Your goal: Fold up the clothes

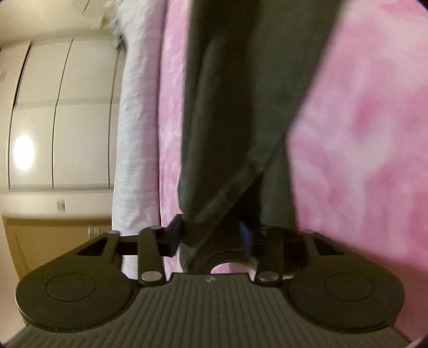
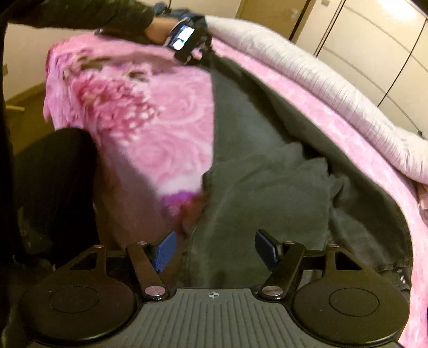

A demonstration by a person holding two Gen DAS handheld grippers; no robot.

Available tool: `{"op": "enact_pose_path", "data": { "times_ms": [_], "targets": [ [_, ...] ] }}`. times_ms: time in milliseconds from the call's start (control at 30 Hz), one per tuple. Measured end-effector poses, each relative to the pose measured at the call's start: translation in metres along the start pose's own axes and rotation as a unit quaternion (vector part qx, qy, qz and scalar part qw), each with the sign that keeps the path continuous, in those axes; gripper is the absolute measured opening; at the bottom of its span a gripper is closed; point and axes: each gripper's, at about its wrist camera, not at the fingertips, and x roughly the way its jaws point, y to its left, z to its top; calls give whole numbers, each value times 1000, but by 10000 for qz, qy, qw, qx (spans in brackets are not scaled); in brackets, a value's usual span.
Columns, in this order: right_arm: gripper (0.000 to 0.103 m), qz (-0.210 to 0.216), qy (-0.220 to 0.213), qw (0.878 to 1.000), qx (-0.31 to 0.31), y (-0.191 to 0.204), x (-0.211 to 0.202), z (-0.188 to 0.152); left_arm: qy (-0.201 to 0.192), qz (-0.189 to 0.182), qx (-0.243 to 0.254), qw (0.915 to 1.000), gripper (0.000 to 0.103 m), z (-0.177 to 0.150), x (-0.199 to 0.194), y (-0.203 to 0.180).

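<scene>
On pink blanket (image 2: 149, 128), dark garment (image 2: 254, 166), left gripper (image 1: 214, 235) pinching it

Each gripper is built alike: a ribbed dark grey body with a small crosshair mark at its front edge, flanked by two round black discs, each with a raised circular ring. Flat black linkage arms pivot on silver rivets and carry triangular cut-outs. The right gripper (image 2: 215, 247) has bright blue ribbed pads (image 2: 163, 250) on its fingers (the left gripper (image 1: 214, 235) shows only a sliver of blue). Seen from the right wrist view, the person's sleeve (image 2: 88, 12) is dark and slightly glossy, and the trouser leg (image 2: 53, 171) is black. That far gripper carries a small lit screen (image 2: 183, 36) on its back.
</scene>
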Motion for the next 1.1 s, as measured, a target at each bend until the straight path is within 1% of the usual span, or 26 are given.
{"op": "enact_pose_path", "data": {
  "times_ms": [33,67,133,167,233,267,300,333,433,467,533,567,633,667,733,800,833,867,900,933,967,1000,1033,1067,1100],
  "targets": [
    [70,26,97,9999,13,4,2,0,79,21,-121,9999,11,2,2,4],
    [70,49,156,9999,-6,8,3,-1,112,34,-184,9998,8,3,1,7],
    [75,116,305,9994,-67,17,7,-2,132,39,-245,9996,8,3,-5,15],
    [75,49,422,9990,-139,23,12,-4,118,55,-283,9995,8,2,-10,20],
    [75,-420,743,9948,-562,36,29,-12,63,89,-374,9992,7,-1,-22,32],
    [71,-591,835,9923,-697,38,35,-17,31,124,-378,9992,7,-4,-29,37],
    [44,-692,890,9907,-763,36,38,-21,8,188,-368,9991,7,-8,-39,41],
    [21,-755,938,9894,-817,33,39,-25,-13,261,-355,9990,7,-13,-50,44],
    [19,-796,864,9895,-841,20,16,-28,95,549,-402,9976,7,-33,-94,65],
    [19,-824,822,9893,-881,15,4,-27,162,632,-463,9968,7,-46,-110,71],
    [18,-870,738,9877,-1069,7,-22,-27,317,749,-606,9948,7,-75,-143,78],
    [18,-867,715,9862,-1213,4,-35,-29,385,761,-636,9943,7,-90,-164,75],
    [19,-861,707,9827,-1480,1,-55,-35,500,735,-607,9942,7,-116,-207,62],
    [19,-838,692,9829,-1484,0,-58,-39,549,664,-522,9949,7,-125,-226,49],
    [19,-730,679,9851,-1401,-1,-55,-48,755,330,-348,9960,8,-134,-247,11],
    [20,-481,656,9892,-1222,1,-47,-54,998,-118,-177,9948,12,-141,-257,-28],
    [22,-331,687,9906,-1132,4,-42,-57,1138,-390,-82,9927,15,-143,-260,-46],
    [24,-212,769,9907,-1103,7,-40,-57,1271,-584,6,9902,17,-147,-265,-59],
    [27,-126,782,9904,-1129,10,-44,-58,1374,-659,-4,9883,18,-152,-274,-64],
    [31,-28,649,9924,-1041,8,-52,-57,1468,-700,-50,9867,19,-158,-283,-66],
    [34,76,393,9962,-774,1,-65,-55,1561,-741,-96,9849,22,-164,-292,-69],
    [41,180,137,9985,-505,-7,-77,-53,1623,-677,-267,9841,25,-168,-299,-62],
    [48,239,-143,9995,-157,-17,-88,-51,1673,-574,-483,9831,30,-172,-306,-51],
    [52,172,-444,9984,292,-33,-98,-49,1698,-452,-651,9823,32,-173,-309,-38],
    [57,-17,-702,9950,715,-48,-105,-49,1664,-333,-818,9821,33,-170,-311,-24]
  ]
}}
